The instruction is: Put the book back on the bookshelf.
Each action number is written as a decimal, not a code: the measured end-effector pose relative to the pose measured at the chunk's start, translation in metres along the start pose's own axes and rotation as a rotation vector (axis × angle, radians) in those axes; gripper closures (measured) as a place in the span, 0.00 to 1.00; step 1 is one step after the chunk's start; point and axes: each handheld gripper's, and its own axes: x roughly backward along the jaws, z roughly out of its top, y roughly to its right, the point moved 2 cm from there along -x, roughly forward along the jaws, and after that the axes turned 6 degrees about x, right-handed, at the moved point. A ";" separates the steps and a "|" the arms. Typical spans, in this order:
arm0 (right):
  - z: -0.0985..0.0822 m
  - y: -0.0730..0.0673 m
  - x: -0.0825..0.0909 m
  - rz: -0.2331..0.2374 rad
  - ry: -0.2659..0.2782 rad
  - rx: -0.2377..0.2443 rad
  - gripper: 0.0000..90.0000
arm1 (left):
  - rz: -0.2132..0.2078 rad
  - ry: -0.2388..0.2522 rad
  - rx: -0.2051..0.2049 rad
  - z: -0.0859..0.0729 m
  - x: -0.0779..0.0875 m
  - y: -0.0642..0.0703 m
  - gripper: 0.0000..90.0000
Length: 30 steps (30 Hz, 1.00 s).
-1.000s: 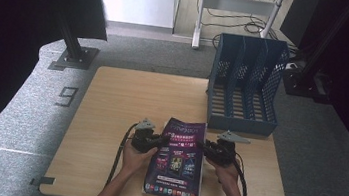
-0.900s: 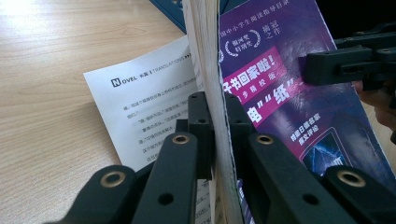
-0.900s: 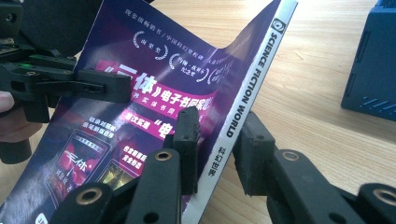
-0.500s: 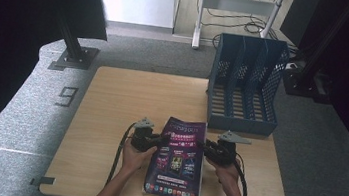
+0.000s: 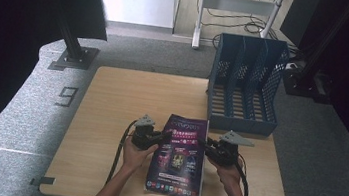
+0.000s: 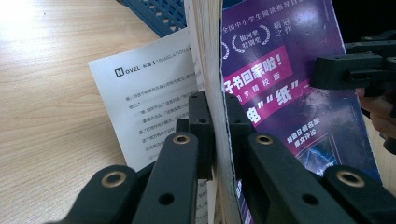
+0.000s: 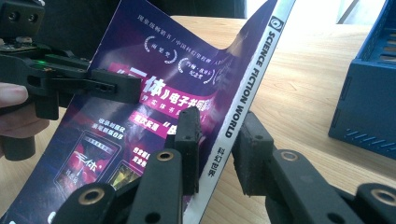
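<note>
Holding a magazine (image 5: pixel 181 155) between two grippers above the near half of the table (image 5: pixel 111 100).

Item: magazine, purple cover, white spine. Long axis runs away from the person, far end towards the blue file rack (image 5: pixel 244 86), which stands at the table's far right, near but apart.

Left gripper (image 5: pixel 164 136): jaws closed on the open page edge, pads pressing both sides of the page block in the left gripper view (image 6: pixel 215 135); a loose white inner page hangs out to one side.

Right gripper (image 5: pixel 205 144): jaws astride the spine (image 7: pixel 219 140); one pad touches the cover, the other stands just off the spine, so a firm grip cannot be confirmed.

Relation for the coming move: rack lies ahead and to the right, nearer the right gripper; slots run the same way as the magazine's long axis, so it would likely need standing on edge.
</note>
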 end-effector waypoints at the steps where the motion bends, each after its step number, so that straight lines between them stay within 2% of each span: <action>1: 0.000 0.000 0.000 0.000 -0.001 0.002 0.80 | -0.001 0.001 0.000 0.000 0.000 0.000 0.95; 6: 0.006 -0.006 0.004 -0.015 0.025 0.024 0.81 | -0.019 0.023 0.007 0.008 0.005 0.002 0.95; 7: 0.013 -0.011 0.009 -0.025 0.053 0.054 0.82 | -0.021 0.031 0.005 0.011 0.006 0.003 0.95; 8: 0.013 -0.011 0.009 -0.025 0.053 0.054 0.82 | -0.021 0.040 0.001 0.014 0.008 0.004 0.95; 9: 0.018 -0.017 0.014 -0.031 0.084 0.078 0.83 | -0.021 0.047 -0.004 0.016 0.009 0.005 0.95; 11: 0.021 -0.020 0.019 -0.026 0.109 0.087 0.84 | -0.021 0.062 -0.013 0.020 0.013 0.008 0.95; 30: 0.023 -0.021 0.022 -0.015 0.127 0.093 0.85 | -0.024 0.077 -0.038 0.024 0.018 0.010 0.96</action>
